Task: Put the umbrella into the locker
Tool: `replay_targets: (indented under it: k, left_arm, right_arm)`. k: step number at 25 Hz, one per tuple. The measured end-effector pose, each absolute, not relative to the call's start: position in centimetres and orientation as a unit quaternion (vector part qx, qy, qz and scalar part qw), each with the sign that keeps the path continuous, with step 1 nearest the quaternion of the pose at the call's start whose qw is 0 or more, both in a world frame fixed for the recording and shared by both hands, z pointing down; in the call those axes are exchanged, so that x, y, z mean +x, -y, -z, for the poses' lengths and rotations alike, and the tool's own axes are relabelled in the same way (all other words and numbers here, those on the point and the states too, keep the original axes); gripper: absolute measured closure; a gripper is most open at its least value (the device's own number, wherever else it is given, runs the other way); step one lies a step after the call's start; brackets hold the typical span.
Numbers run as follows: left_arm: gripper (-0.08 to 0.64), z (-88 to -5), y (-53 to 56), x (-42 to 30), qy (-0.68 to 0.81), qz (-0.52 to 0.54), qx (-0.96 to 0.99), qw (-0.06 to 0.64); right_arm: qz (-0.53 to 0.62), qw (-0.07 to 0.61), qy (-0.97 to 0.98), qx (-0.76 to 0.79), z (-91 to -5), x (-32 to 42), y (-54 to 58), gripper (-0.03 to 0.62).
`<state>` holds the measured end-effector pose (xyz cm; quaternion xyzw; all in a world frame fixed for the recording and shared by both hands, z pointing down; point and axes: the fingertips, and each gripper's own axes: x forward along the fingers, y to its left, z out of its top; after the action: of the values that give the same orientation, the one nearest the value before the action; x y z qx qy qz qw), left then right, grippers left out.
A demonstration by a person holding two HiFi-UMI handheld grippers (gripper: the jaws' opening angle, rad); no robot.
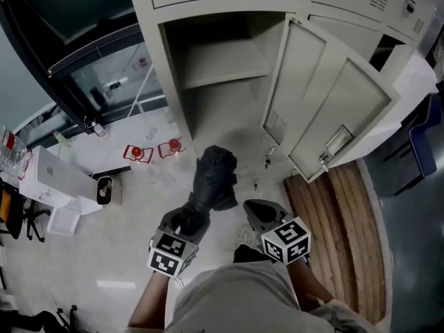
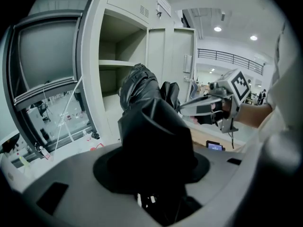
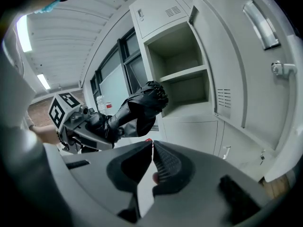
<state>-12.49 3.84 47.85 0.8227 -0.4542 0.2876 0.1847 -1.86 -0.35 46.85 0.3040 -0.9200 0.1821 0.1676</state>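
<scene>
A folded black umbrella [image 1: 211, 179] is held out toward the open grey locker [image 1: 222, 64], and my left gripper [image 1: 189, 219] is shut on its near end. In the left gripper view the umbrella [image 2: 151, 126] fills the space between the jaws and points at the locker's shelf [image 2: 116, 64]. My right gripper [image 1: 260, 210] hangs just right of the umbrella, jaws shut, holding nothing. In the right gripper view its tips [image 3: 151, 143] meet, with the umbrella [image 3: 142, 110] and the left gripper [image 3: 90, 126] to the left and the locker compartment [image 3: 184, 74] ahead.
The locker door [image 1: 326, 103] swings open to the right. Wooden planks [image 1: 340, 227] lie on the floor at the right, with a blue chair [image 1: 427, 144] beyond. White boxes [image 1: 55, 179] and small red objects [image 1: 139, 152] sit on the floor at the left.
</scene>
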Motion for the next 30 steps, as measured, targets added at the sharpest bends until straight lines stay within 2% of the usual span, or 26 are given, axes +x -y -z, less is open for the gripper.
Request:
replay_targets:
  k: [14,30]
  left_arm:
    - [0.337,-47.4,4.0,-9.6,0.485,-0.288,0.802,0.199]
    - [0.336,-46.9,8.7,-8.7,0.510,-0.286,0.784,0.208]
  right_arm:
    - [-0.177,0.180,0.933,0.257,-47.0,0.6,8.8,0.563]
    - [-0.180,0.177,0.942,0.223,-47.2,1.2,12.8,0.563]
